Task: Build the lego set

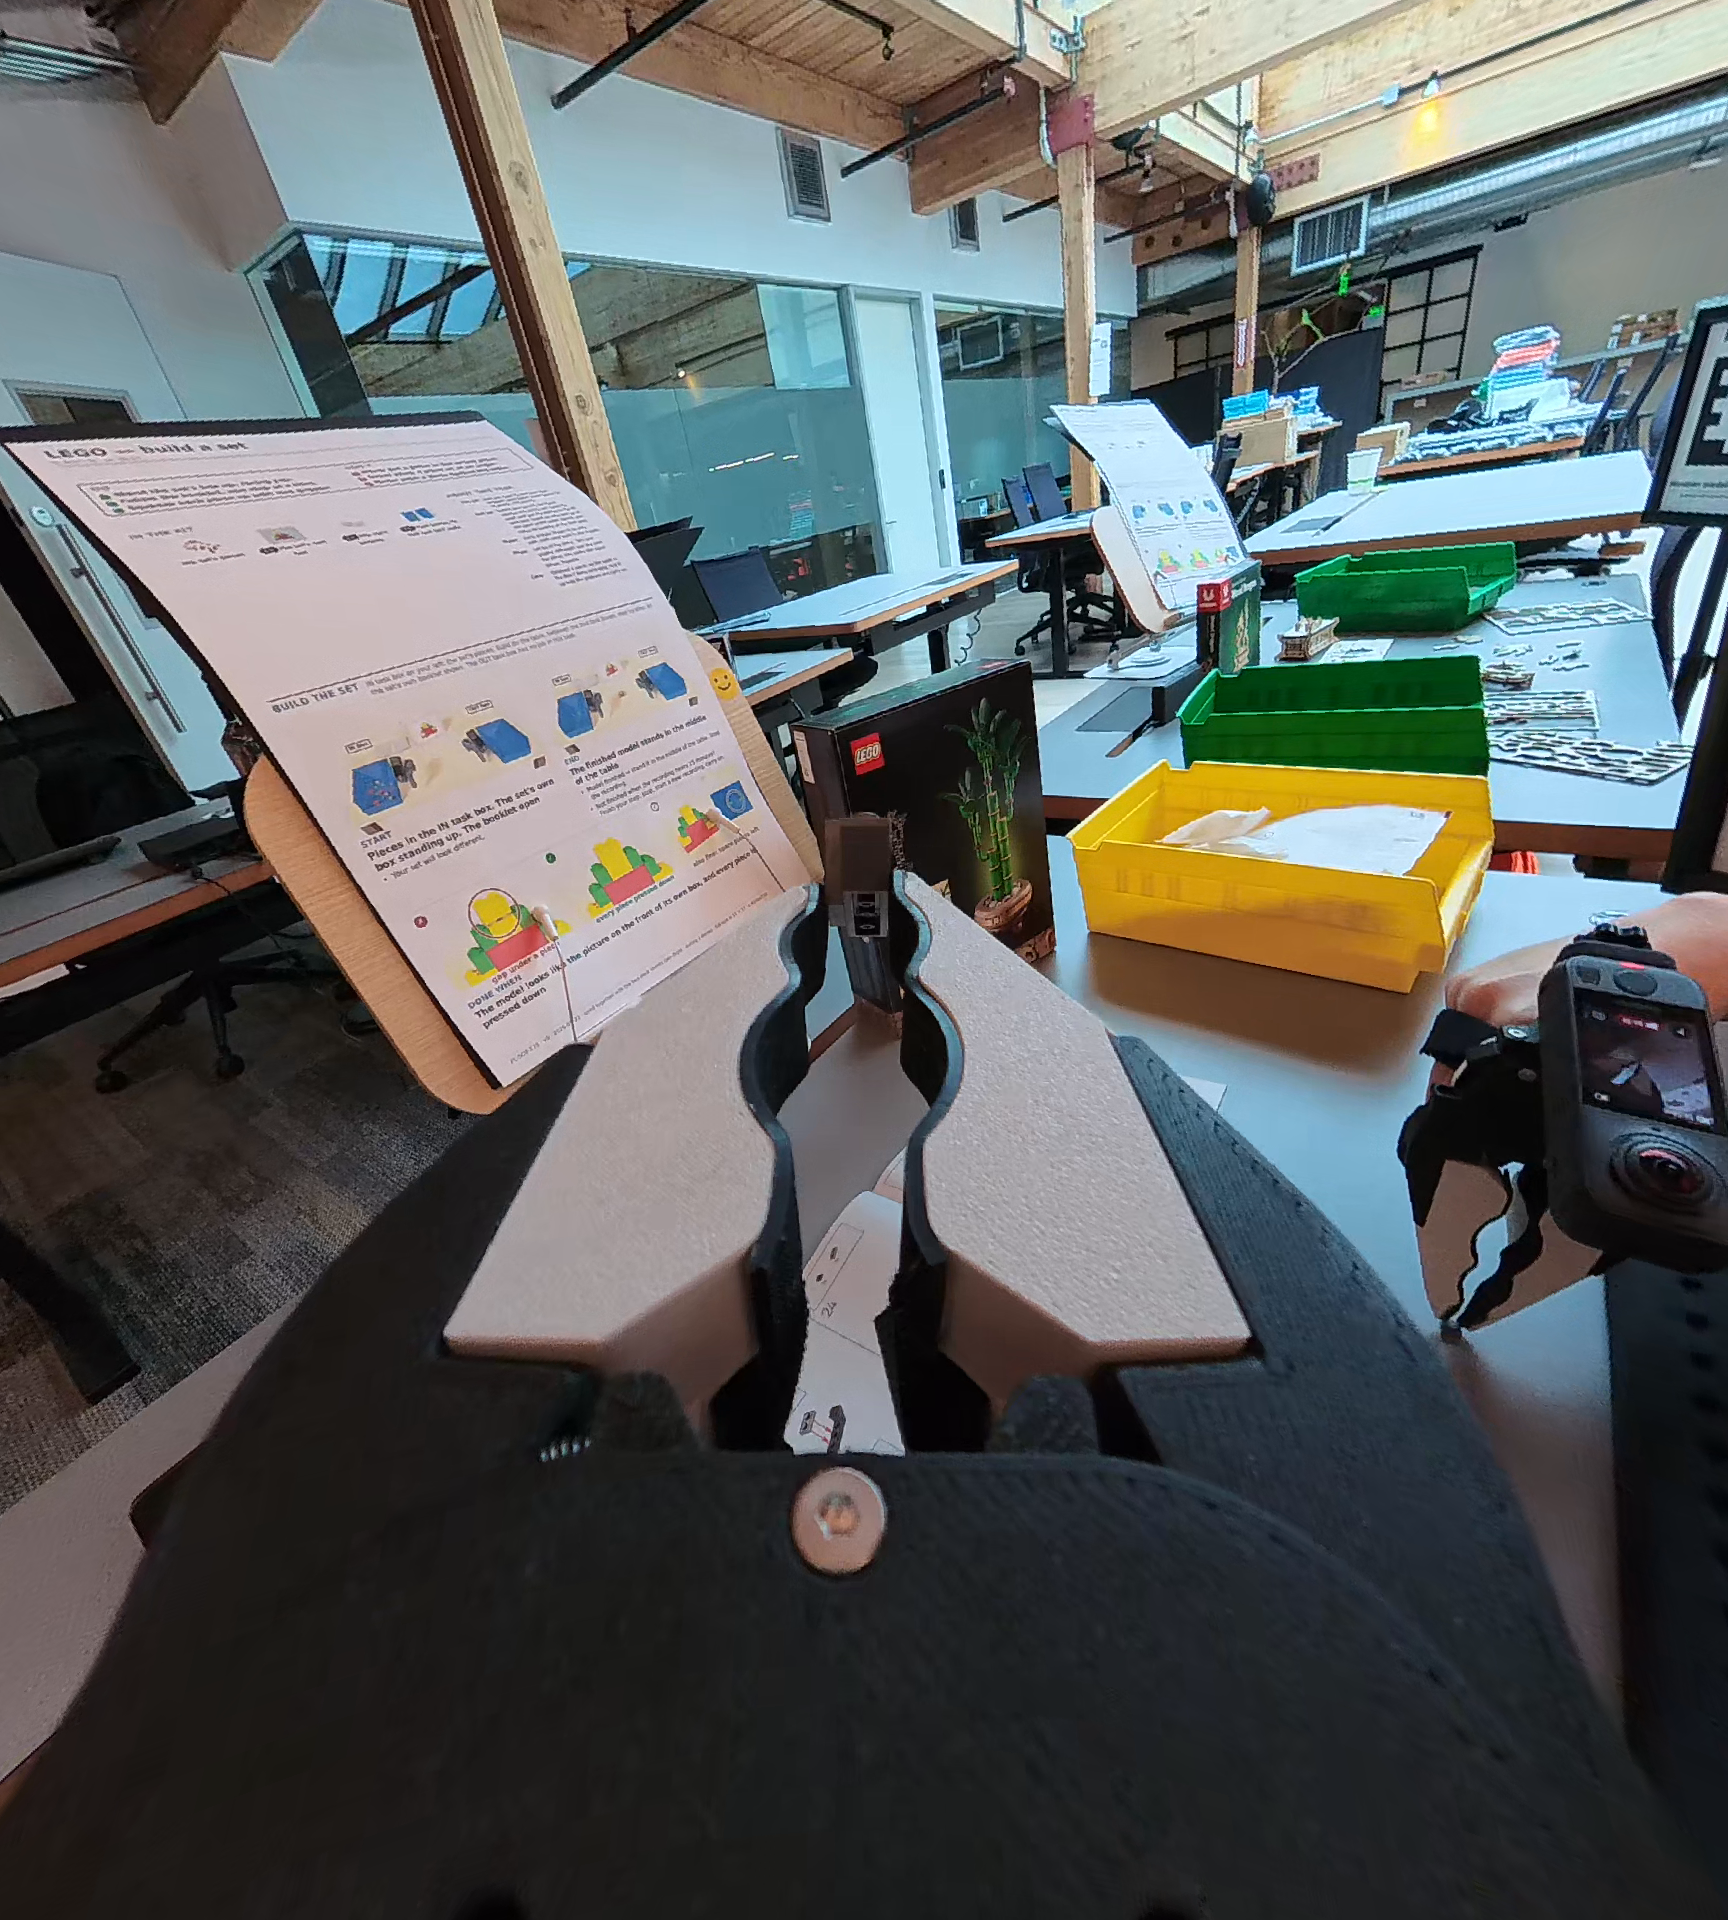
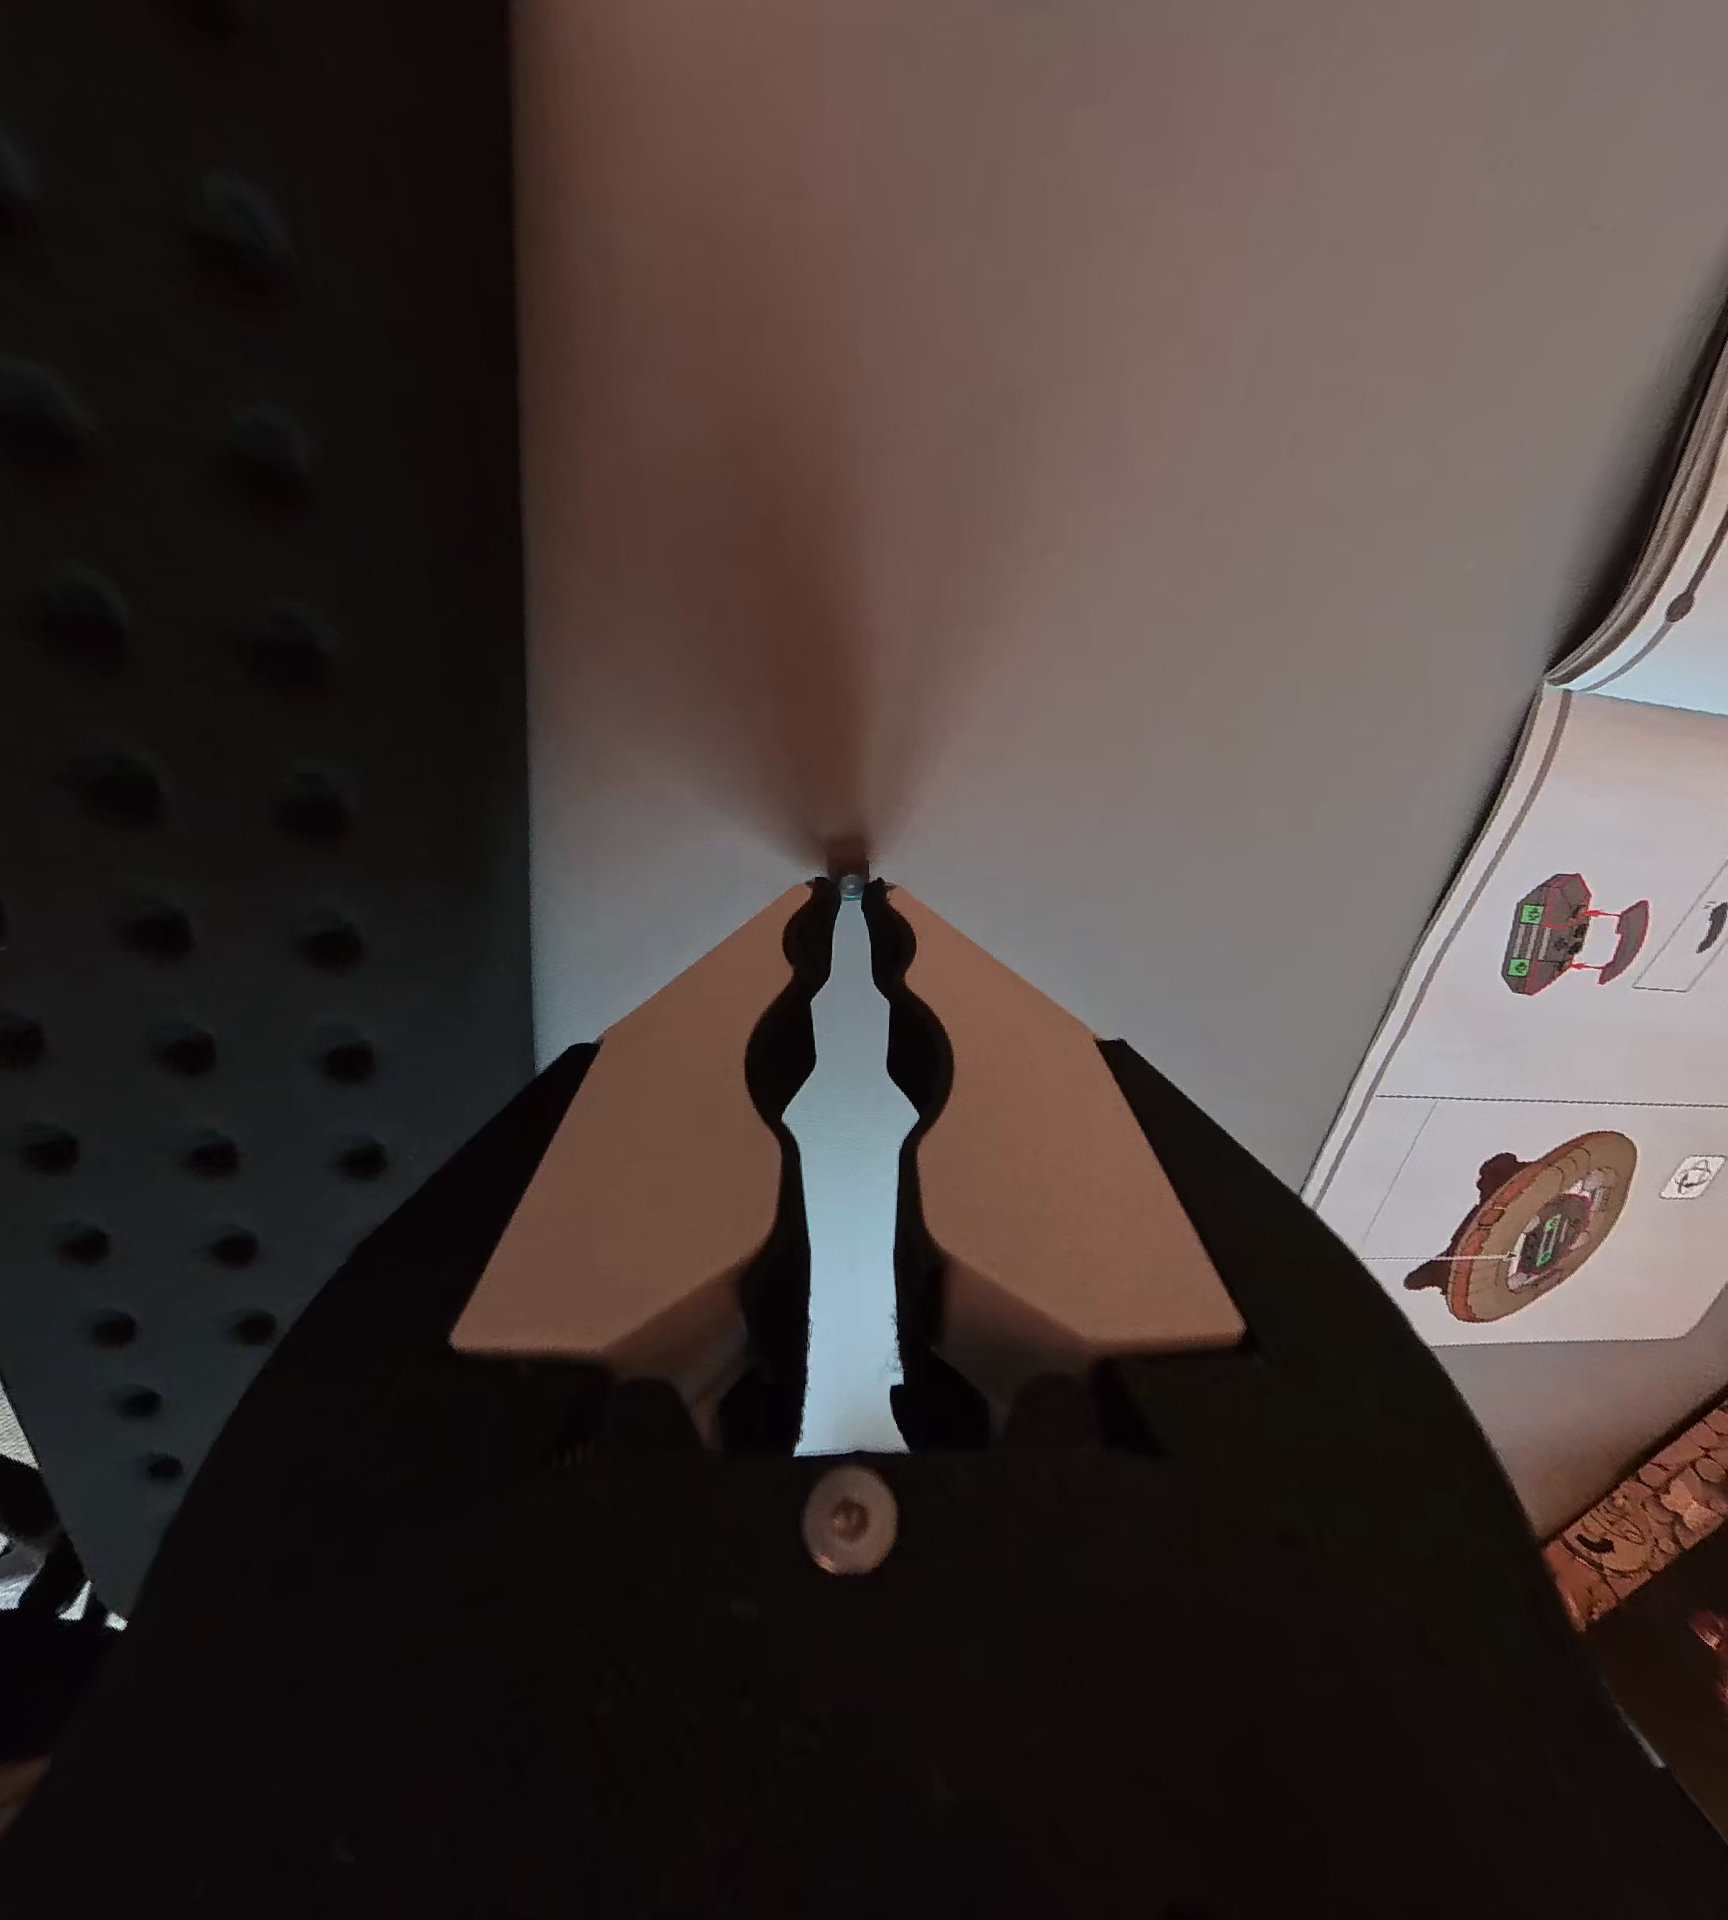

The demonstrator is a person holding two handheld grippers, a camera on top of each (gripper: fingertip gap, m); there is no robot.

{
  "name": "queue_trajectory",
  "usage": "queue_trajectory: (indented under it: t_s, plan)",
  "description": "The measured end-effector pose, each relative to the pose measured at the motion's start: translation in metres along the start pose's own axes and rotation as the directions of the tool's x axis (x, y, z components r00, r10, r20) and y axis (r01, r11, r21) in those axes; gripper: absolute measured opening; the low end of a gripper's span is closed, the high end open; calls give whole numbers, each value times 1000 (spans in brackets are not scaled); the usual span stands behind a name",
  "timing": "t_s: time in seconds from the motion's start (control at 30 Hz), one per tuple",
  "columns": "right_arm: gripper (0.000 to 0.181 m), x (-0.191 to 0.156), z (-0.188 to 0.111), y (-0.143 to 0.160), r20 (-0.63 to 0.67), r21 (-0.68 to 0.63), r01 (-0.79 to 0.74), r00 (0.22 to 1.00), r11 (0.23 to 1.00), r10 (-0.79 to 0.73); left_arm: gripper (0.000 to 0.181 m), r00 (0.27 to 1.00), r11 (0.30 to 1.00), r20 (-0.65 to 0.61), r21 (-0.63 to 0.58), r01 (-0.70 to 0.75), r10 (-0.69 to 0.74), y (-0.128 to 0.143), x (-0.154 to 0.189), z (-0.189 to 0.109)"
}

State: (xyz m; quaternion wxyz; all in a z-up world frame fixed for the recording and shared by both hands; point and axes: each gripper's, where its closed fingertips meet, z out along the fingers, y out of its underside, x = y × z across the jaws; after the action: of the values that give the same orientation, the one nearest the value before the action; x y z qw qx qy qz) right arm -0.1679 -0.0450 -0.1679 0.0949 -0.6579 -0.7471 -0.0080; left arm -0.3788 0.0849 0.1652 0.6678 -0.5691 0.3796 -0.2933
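Note:
My left gripper (image 1: pixel 865 902) is shut on a small upright Lego assembly (image 1: pixel 862 868) with a brown top and a dark grey lower part, and holds it above the grey table (image 1: pixel 1286 1049). My right gripper (image 2: pixel 849 886) points straight down at the table (image 2: pixel 1099 468), its fingertips pinched on a tiny light-grey piece (image 2: pixel 851 884) touching or just above the surface. The right gripper also shows in the left wrist view (image 1: pixel 1457 1320), held in a person's hand, with a camera on it. The open instruction booklet (image 2: pixel 1587 1039) lies to its right.
The black Lego box (image 1: pixel 933 790) stands behind the held assembly. A sheet of instructions on a wooden stand (image 1: pixel 403 727) is at the left. A yellow bin (image 1: pixel 1275 904) with paper in it and green bins (image 1: pixel 1338 717) are behind. A black perforated surface (image 2: pixel 164 727) is close on the left. One gripper's finger ends stand about 40 cm off the other's.

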Motion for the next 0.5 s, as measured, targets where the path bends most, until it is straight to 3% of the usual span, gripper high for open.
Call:
queue_trajectory:
  t_s: [0.5]
  plan:
    - [3,0,1,-2,6,15,-8,1000,1000,8,8,1000,1000,-2,-4,-1,1,1,1,1]
